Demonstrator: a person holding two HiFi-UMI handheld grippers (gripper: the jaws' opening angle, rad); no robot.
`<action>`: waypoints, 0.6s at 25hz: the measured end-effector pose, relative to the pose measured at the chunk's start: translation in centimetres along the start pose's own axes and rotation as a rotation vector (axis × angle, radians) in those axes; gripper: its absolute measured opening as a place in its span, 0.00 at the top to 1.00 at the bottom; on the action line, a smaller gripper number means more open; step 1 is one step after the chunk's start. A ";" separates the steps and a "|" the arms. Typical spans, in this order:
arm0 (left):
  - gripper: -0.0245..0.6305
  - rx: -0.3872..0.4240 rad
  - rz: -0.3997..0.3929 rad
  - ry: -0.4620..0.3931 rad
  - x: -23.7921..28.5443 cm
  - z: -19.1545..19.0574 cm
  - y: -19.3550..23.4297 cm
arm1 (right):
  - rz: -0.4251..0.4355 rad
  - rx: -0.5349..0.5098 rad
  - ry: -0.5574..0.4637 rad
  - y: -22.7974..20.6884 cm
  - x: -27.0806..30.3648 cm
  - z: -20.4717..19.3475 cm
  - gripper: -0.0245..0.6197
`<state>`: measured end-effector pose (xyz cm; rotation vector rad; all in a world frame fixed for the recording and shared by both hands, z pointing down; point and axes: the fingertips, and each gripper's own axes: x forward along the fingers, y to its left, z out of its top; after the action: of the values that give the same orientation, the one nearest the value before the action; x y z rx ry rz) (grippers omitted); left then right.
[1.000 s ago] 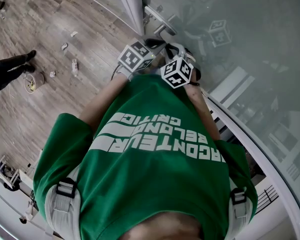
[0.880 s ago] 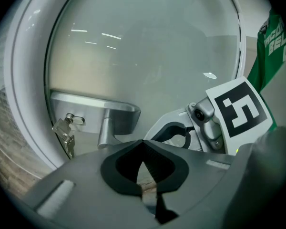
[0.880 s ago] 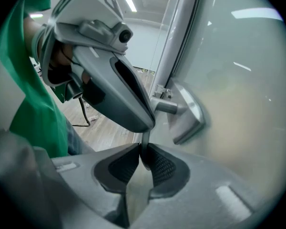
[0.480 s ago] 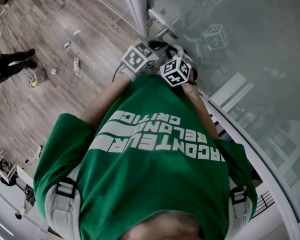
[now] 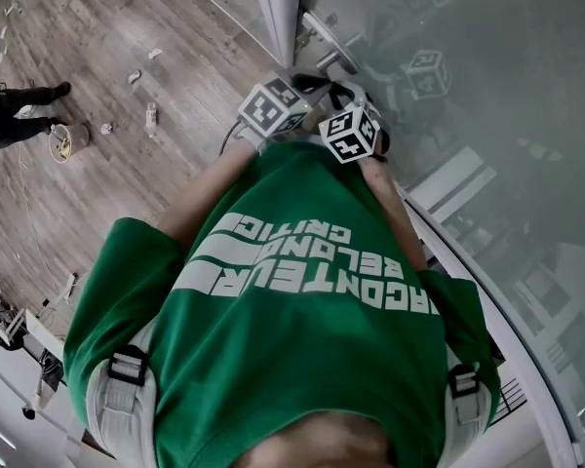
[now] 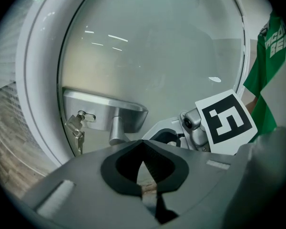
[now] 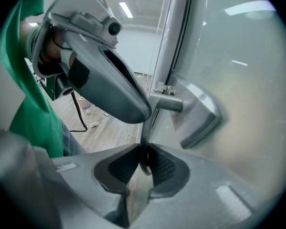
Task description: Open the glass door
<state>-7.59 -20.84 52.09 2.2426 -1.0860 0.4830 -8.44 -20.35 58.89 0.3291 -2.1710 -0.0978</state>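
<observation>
Glass door, right gripper on its handle.
Jaws clamp its tip; left gripper closed, empty, alongside.

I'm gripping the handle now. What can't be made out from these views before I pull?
Left gripper view: the body of the left gripper hides where the right gripper meets the door handle.
Head view: the marker cubes cover both sets of jaws.
Key: too small in the left gripper view to tell how it is turned.
Latch bolt: shows in no view.
</observation>
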 end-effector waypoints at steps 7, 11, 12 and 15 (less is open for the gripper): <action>0.94 0.012 -0.006 0.009 0.1 -0.1 -0.1 | 0.001 0.002 -0.007 -0.2 -0.1 0.2 0.89; 0.94 0.018 -0.014 0.015 0.3 0.1 0.5 | -0.004 -0.004 -0.010 -0.5 0.3 0.5 0.89; 0.94 0.020 -0.015 0.017 0.3 0.1 0.6 | -0.004 -0.007 -0.011 -0.6 0.2 0.5 0.89; 0.94 0.025 -0.017 0.018 0.9 0.0 0.6 | -0.007 -0.014 -0.015 -0.8 -0.1 0.3 0.89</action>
<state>-7.55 -21.66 52.78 2.2636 -1.0567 0.5110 -8.49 -21.14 58.45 0.3294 -2.1828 -0.1196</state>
